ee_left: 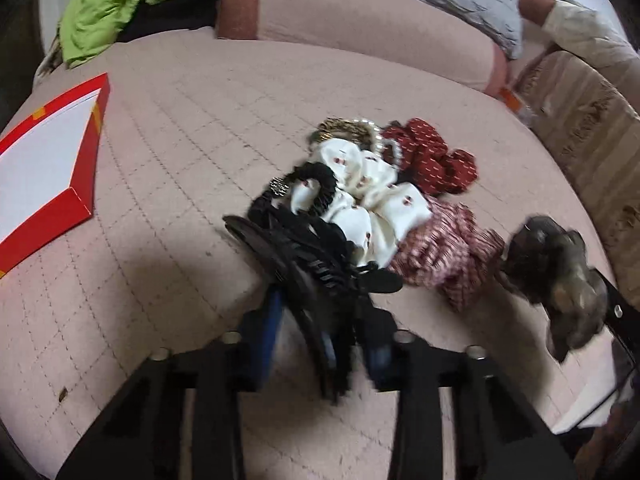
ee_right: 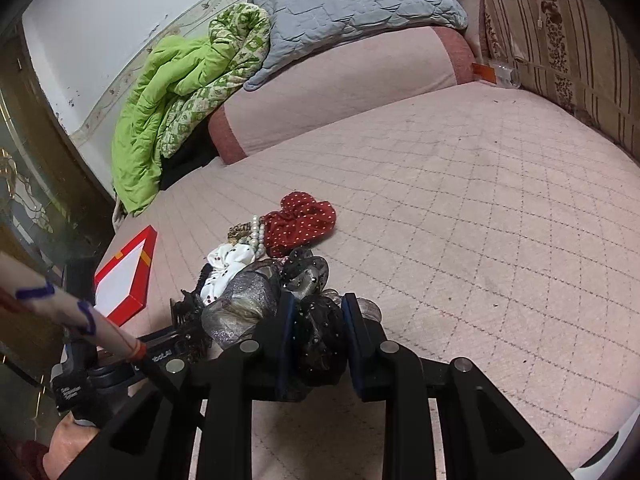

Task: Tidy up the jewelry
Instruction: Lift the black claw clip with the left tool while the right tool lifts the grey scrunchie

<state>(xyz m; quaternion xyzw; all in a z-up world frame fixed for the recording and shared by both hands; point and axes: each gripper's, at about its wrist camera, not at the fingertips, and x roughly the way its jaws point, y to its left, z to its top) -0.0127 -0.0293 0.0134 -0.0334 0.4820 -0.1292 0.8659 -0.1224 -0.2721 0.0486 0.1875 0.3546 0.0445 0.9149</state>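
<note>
surface: pink quilted bed (ee_right: 460, 184) | wall (ee_right: 100, 12): white | bedding: green quilt (ee_right: 160, 92), grey pillow (ee_right: 352, 0)

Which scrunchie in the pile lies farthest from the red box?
The dark red dotted scrunchie: it lies at the pile's far right edge, beyond the pearls, opposite the red box.

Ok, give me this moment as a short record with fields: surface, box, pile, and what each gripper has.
surface: pink quilted bed cover
box: red box, white inside, left of pile
pile: white scrunchie, red dotted scrunchie, pearl string
left gripper: shut on black hair claw
right gripper: shut on dark sheer scrunchie
</note>
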